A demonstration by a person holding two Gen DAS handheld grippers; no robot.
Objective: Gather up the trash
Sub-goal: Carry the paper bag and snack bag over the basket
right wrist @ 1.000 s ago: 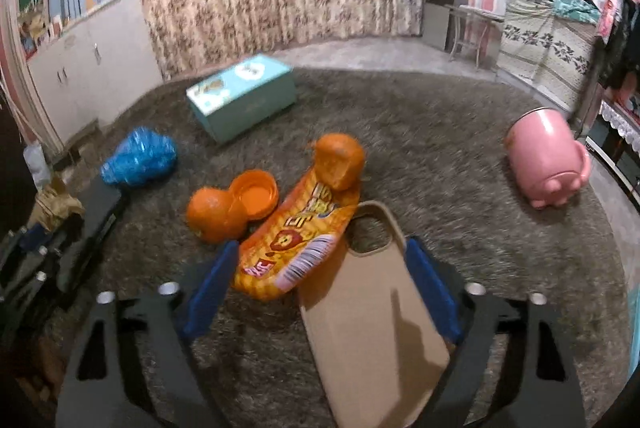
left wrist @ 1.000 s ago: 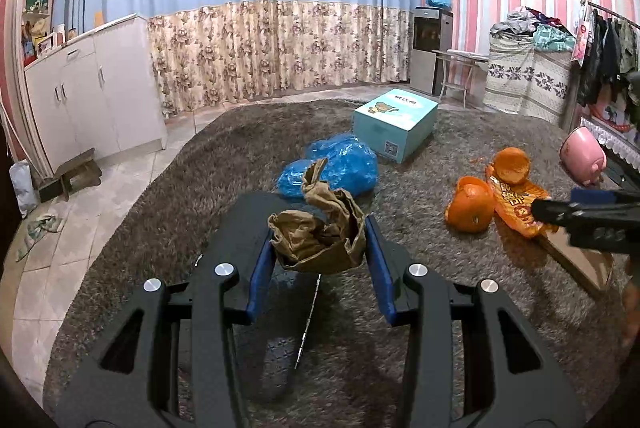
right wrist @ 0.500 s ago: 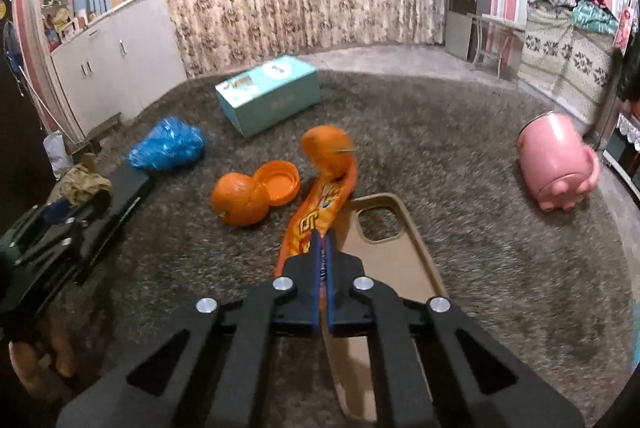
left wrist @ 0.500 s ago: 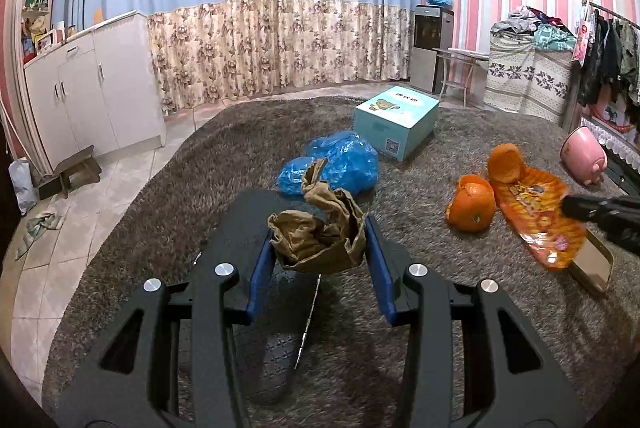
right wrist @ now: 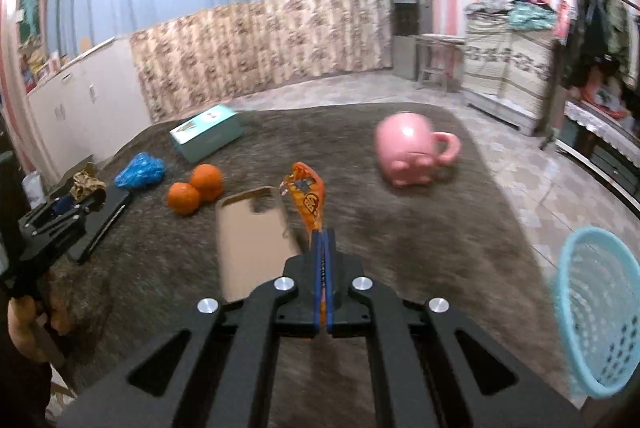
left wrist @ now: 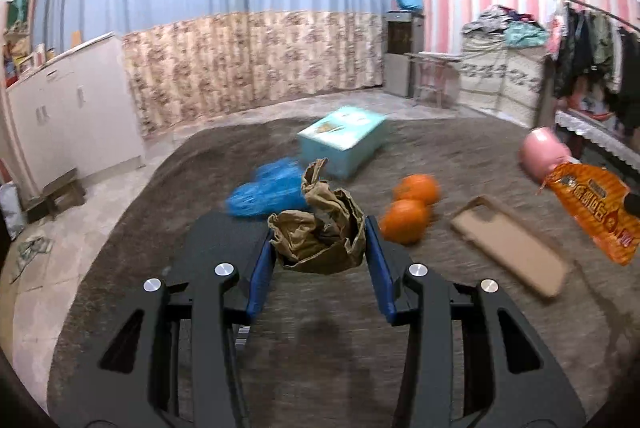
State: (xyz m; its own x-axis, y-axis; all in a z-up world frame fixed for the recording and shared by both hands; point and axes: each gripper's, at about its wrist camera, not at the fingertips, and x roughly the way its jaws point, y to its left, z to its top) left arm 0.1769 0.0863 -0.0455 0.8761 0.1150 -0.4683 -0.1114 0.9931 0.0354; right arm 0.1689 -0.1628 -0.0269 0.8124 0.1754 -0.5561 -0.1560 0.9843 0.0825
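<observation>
Crumpled brown paper is being held by the left gripper, an orange wrapper by the right gripper; the blue basket to its right is still awaiting both.

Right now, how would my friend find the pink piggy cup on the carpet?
Start at the big brown rug on the floor. On its far right part, beyond the tan phone case, lies the pink mug, tipped on its side. It is the only pink thing there, with a handle and little pig feet, unlike the round oranges.
</observation>
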